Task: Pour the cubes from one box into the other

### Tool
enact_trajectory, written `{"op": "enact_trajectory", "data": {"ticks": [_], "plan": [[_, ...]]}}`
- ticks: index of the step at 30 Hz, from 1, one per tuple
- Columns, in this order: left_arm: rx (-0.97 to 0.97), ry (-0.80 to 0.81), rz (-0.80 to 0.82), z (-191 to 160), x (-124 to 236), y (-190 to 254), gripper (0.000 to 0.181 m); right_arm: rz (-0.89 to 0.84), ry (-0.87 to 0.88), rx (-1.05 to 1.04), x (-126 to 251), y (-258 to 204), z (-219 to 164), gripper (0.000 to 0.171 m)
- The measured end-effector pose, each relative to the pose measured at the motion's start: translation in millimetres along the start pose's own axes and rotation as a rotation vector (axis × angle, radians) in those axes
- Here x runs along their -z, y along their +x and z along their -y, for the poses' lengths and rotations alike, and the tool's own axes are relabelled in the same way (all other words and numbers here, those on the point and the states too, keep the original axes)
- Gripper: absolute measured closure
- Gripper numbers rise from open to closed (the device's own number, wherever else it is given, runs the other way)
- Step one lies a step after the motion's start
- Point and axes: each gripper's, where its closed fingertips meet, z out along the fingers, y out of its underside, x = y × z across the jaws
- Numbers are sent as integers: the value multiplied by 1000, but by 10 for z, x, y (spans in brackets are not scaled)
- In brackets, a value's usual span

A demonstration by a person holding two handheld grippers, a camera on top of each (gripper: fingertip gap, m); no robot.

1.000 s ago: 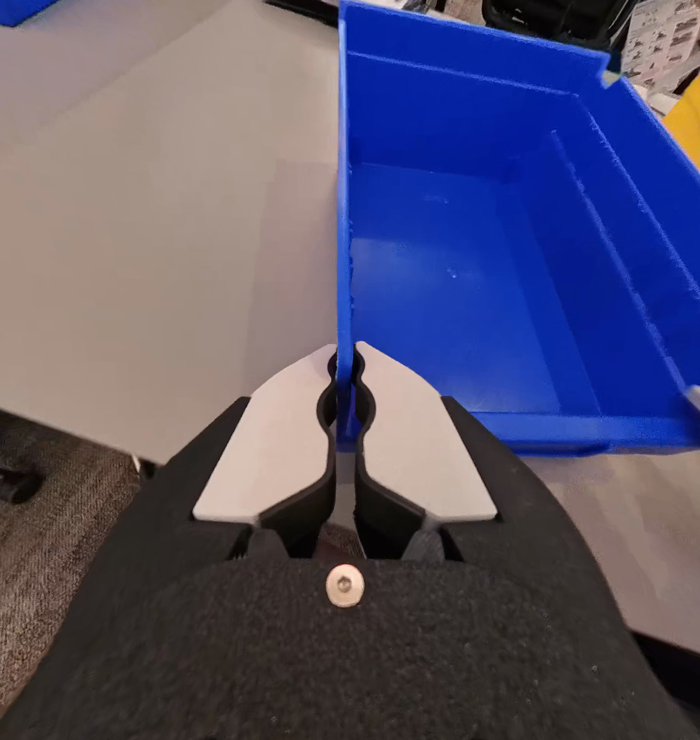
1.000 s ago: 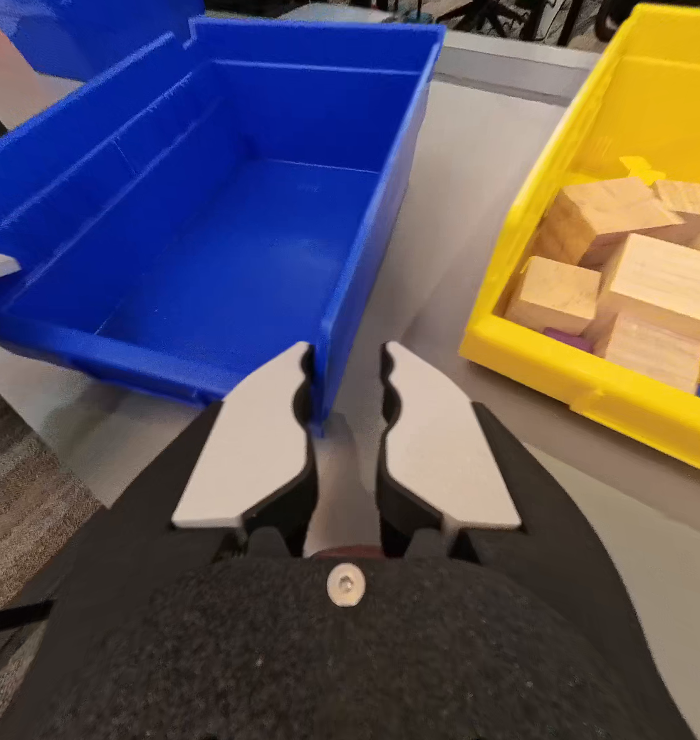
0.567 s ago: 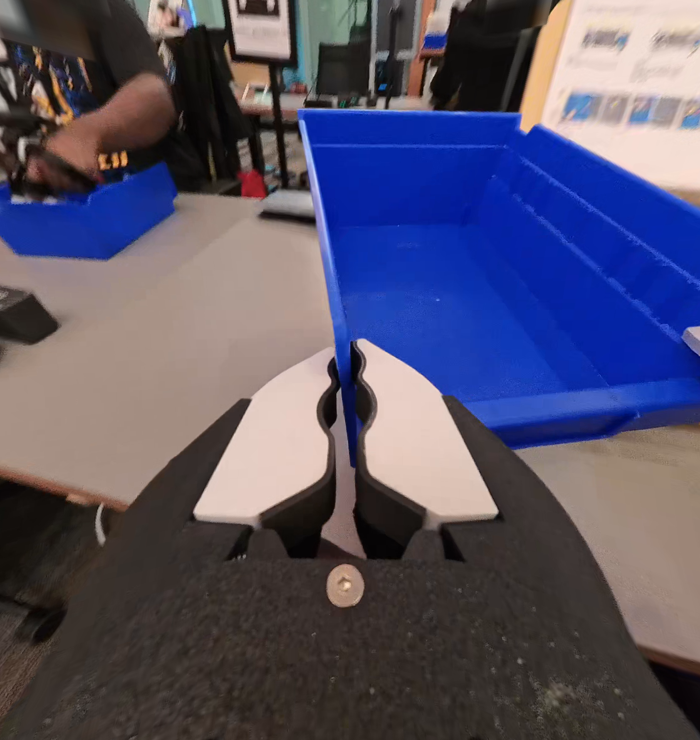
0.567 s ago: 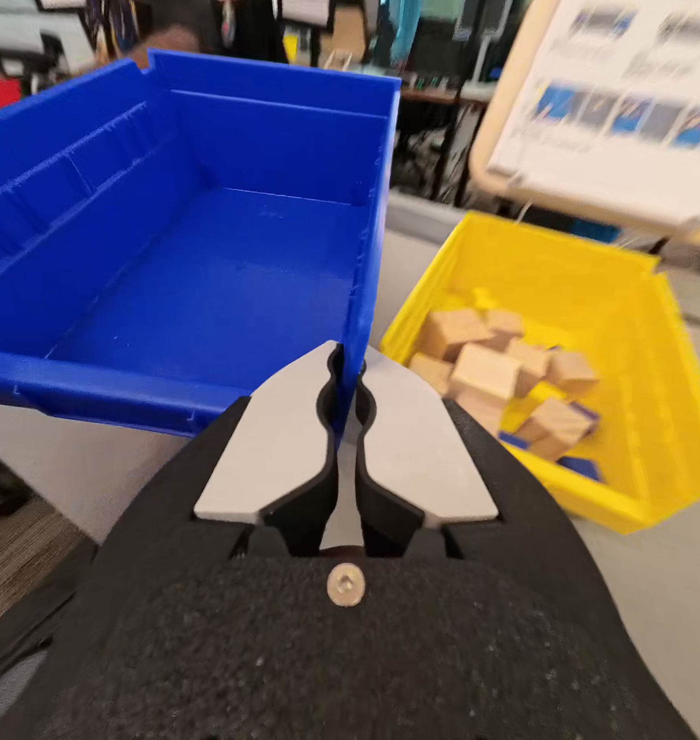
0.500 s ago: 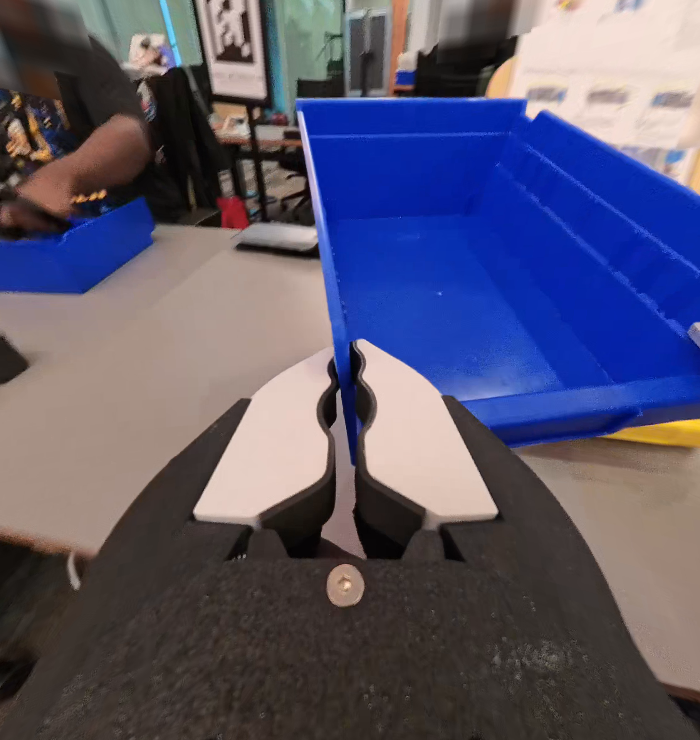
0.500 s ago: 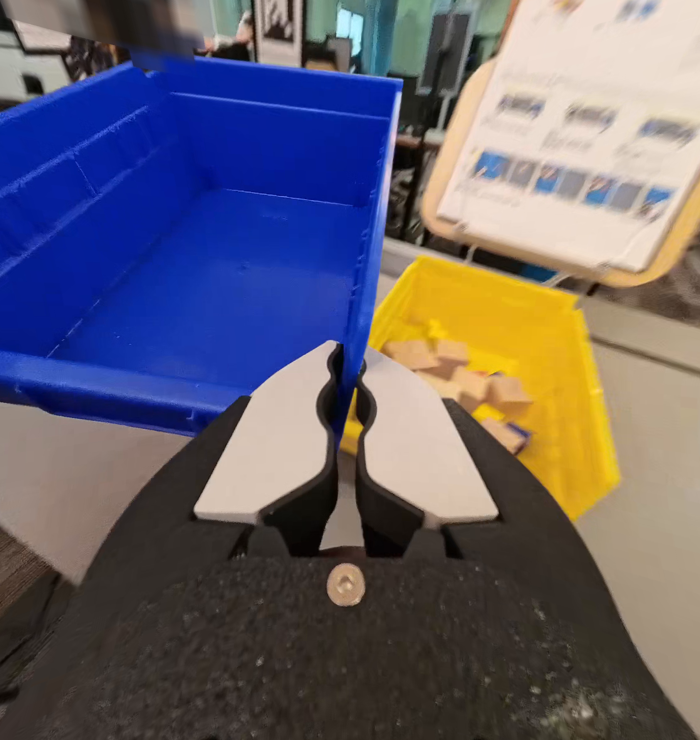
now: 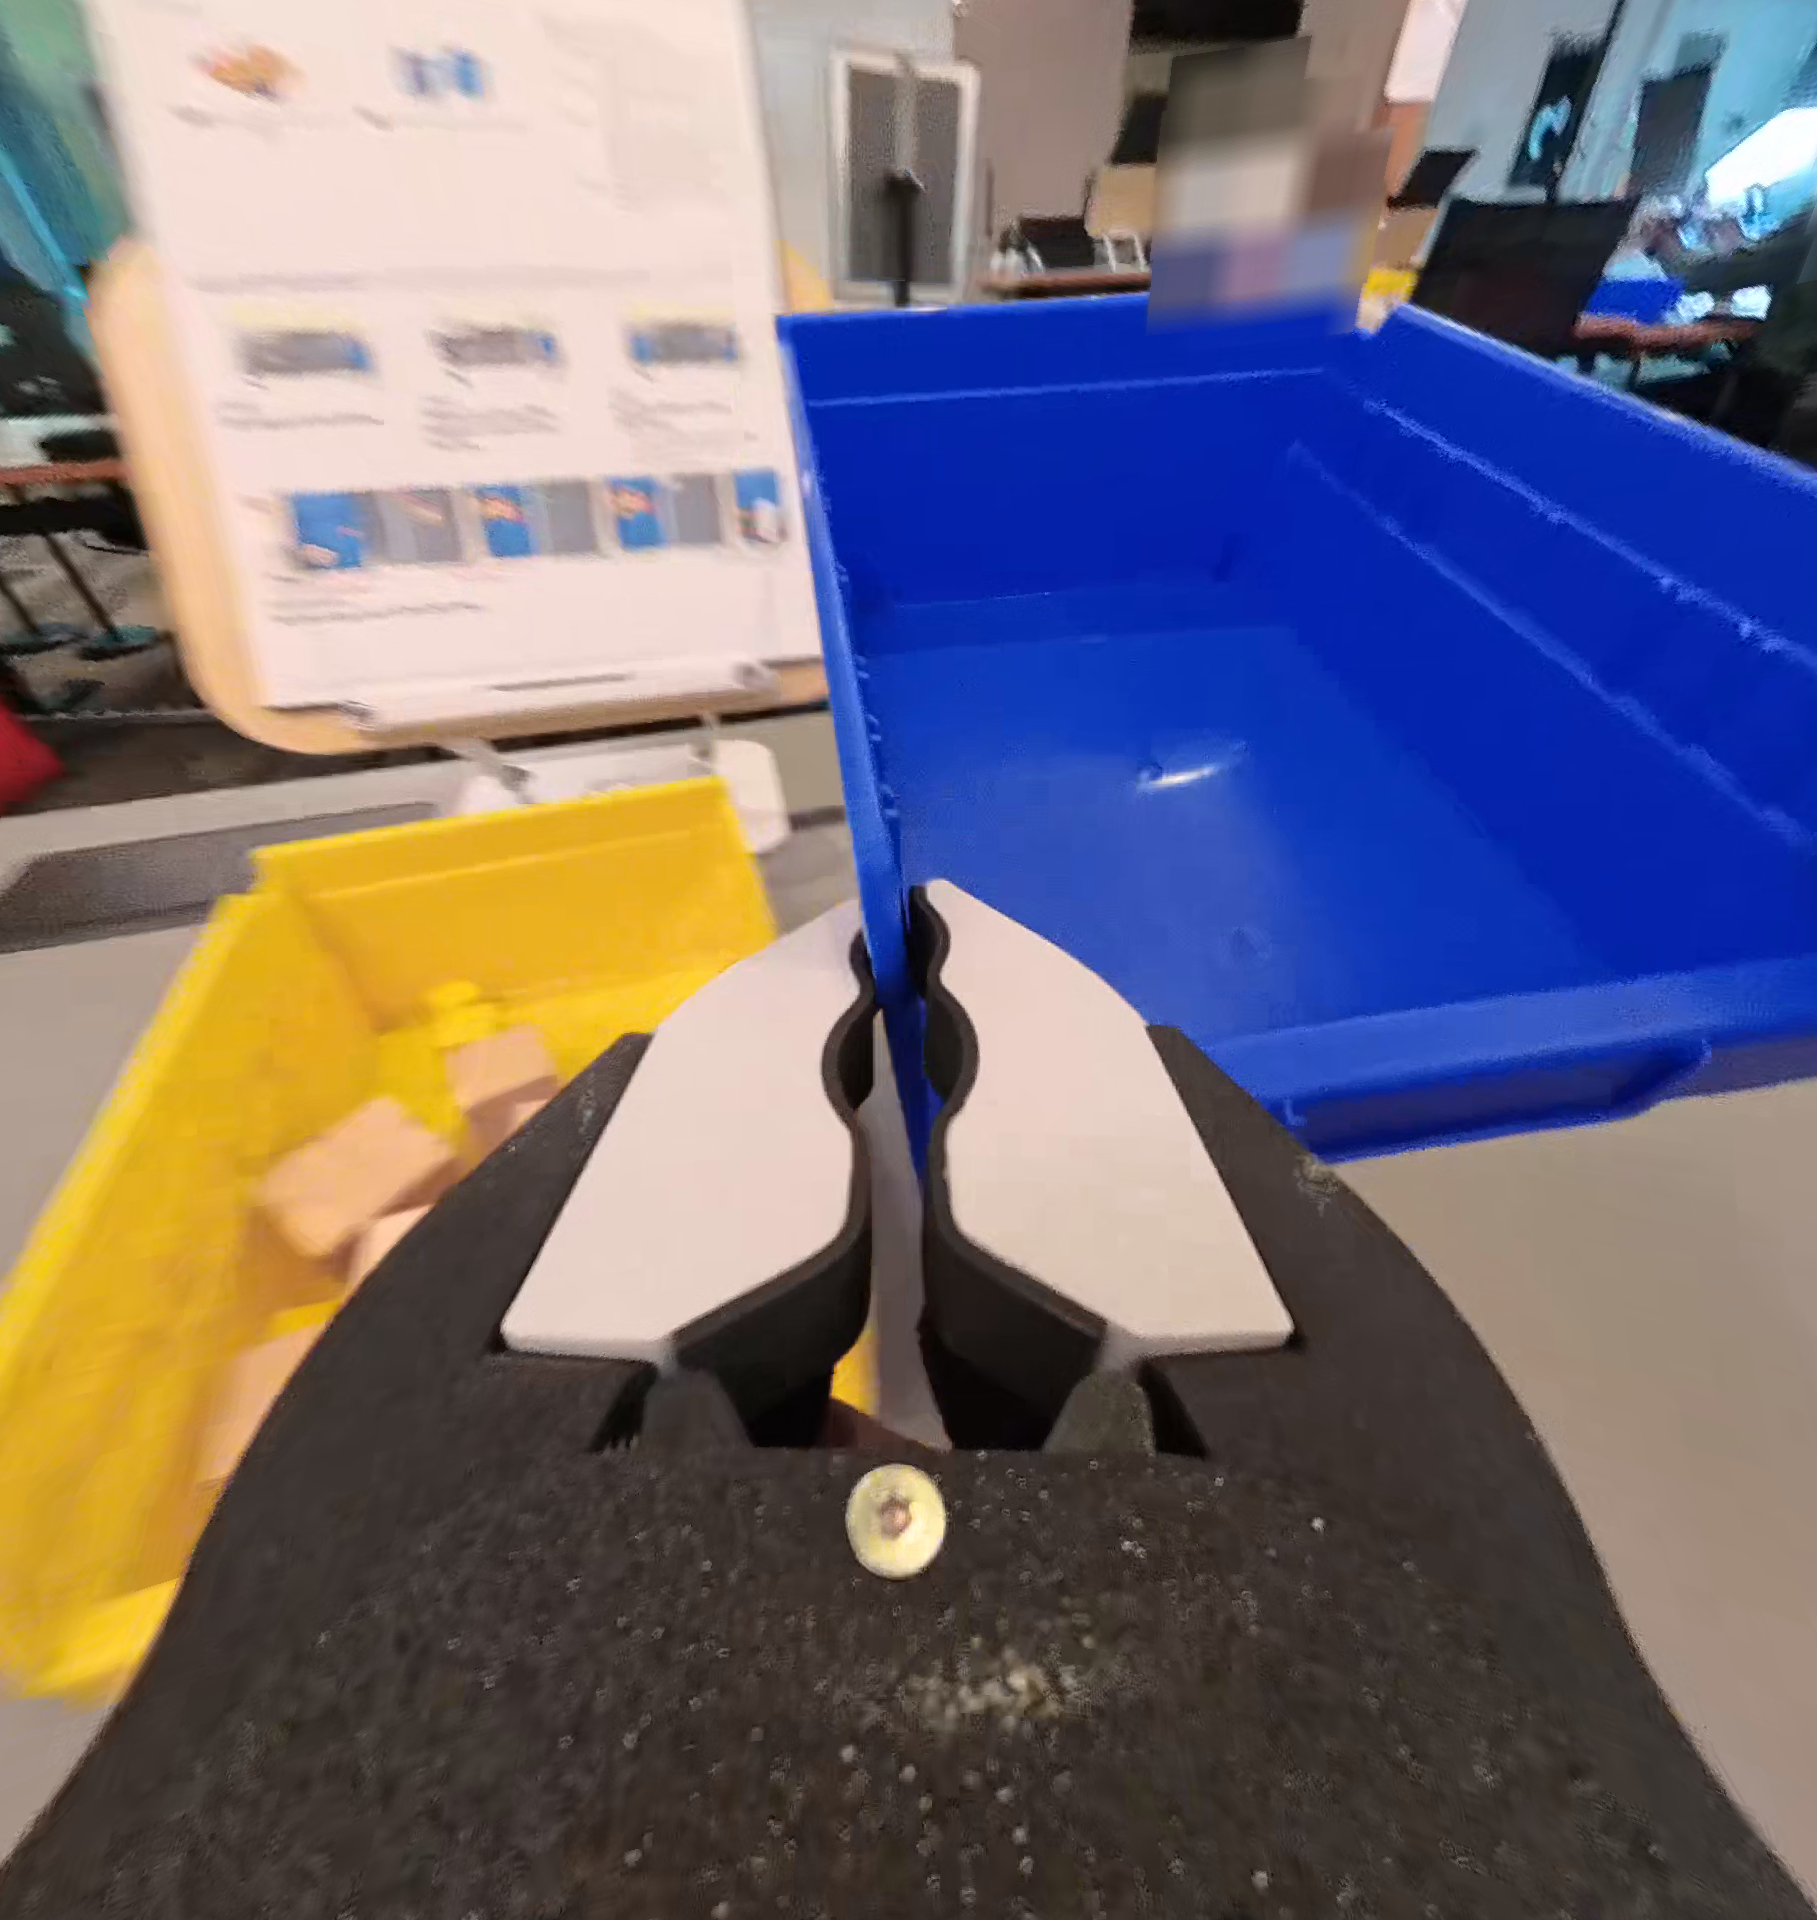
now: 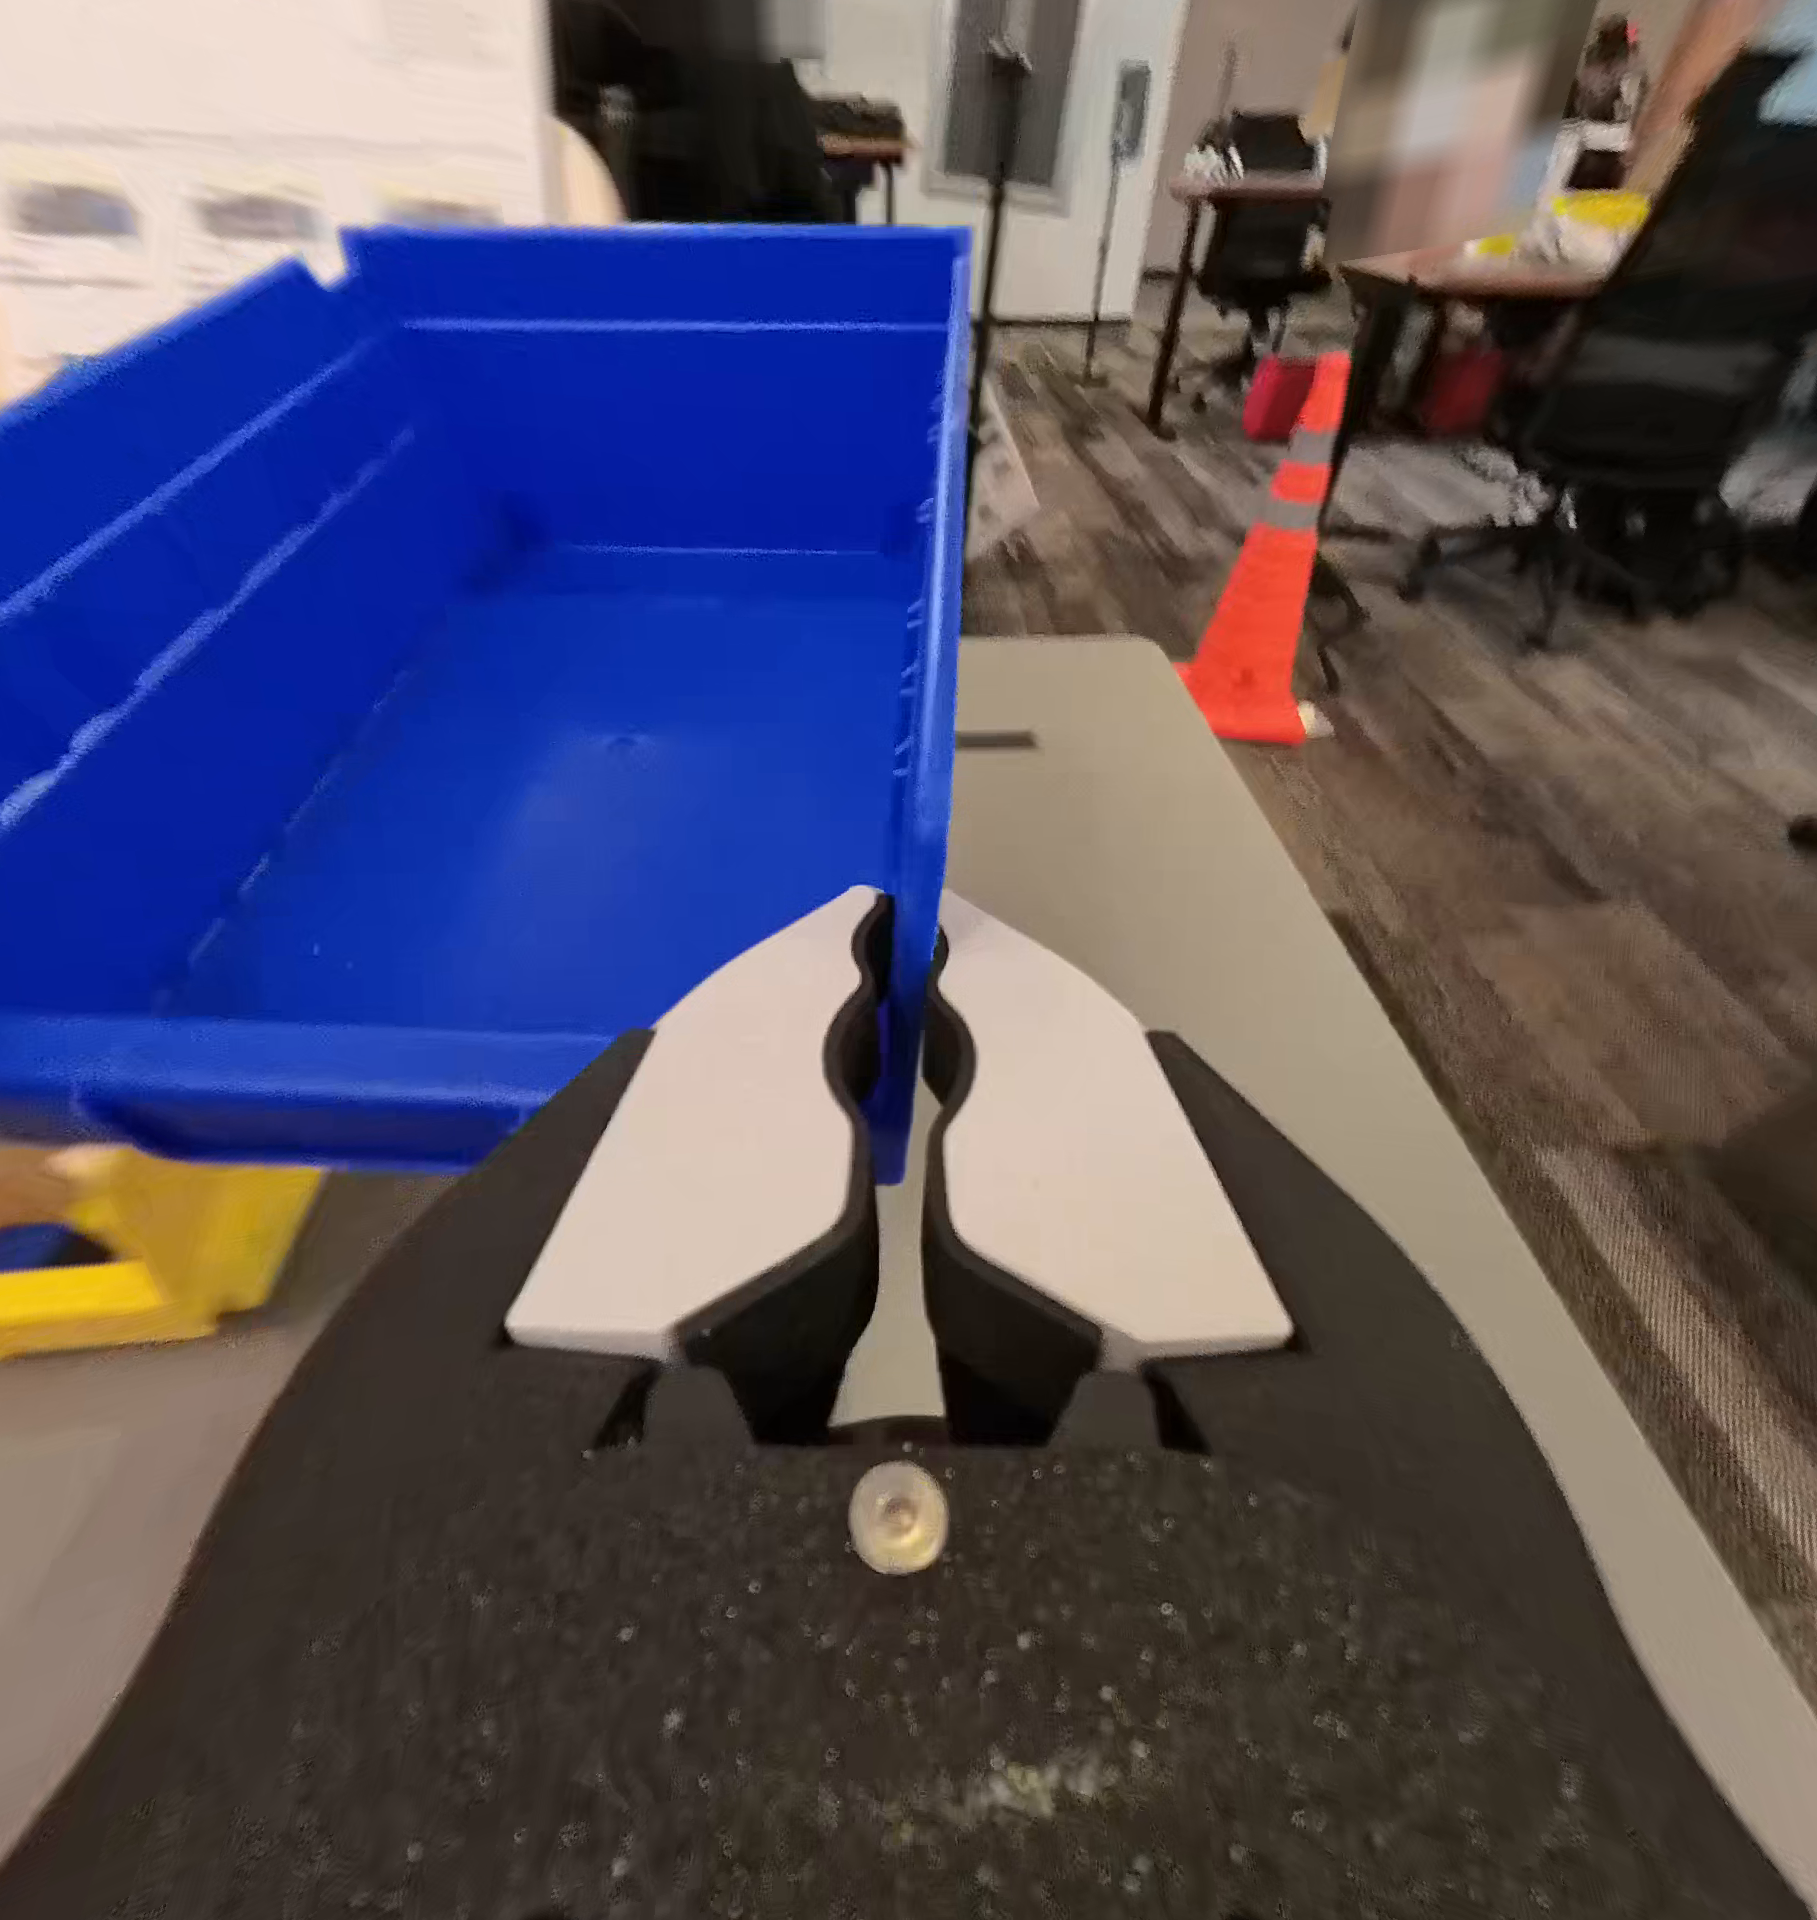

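While the yellow box (image 7: 488, 894) sits at the lower left of the left wrist view with wooden cubes (image 7: 364, 1174) inside, the left gripper (image 7: 891, 925) reaches level from the bottom centre, jaws clamped on the blue box's (image 7: 1299, 790) left wall. That empty box fills the upper right, raised above the grey bench (image 7: 1610, 1299). In the right wrist view, the right gripper (image 8: 909, 914) likewise points forward, jaws pinching the box's right wall; an orange cone (image 8: 1262, 603) stands at right.

Office-lab: desks (image 8: 1455, 275), chairs (image 8: 1652, 416), poster board (image 7: 468, 364)
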Motion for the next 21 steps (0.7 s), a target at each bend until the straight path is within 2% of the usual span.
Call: {"op": "enact_trajectory", "data": {"ticks": [4, 7, 9, 12, 15, 18, 21], "plan": [[-29, -102, -14, -566, -407, 716, 177, -24, -97, -78, -337, 737, -598, 169], [-41, -176, -16, -933, -575, 964, 177, -19, -186, -129, -493, 977, -1061, 169], [-19, -214, -47, -1114, -636, 1060, 177, -29, -208, -146, -544, 1069, -1149, 169], [-54, -202, -73, -1219, -676, 1136, 175, -25, -164, -198, -638, 1134, -1157, 167], [-51, -253, -102, -1338, -668, 1184, 172, 12, -211, -233, -759, 1153, -1392, 166], [-40, -252, -187, -1348, -643, 1216, 168, 15, -211, -225, -757, 1157, -1400, 166], [0, -237, -291, -1186, -463, 1120, 150, -55, -189, -193, -634, 1207, -1290, 157]]}}
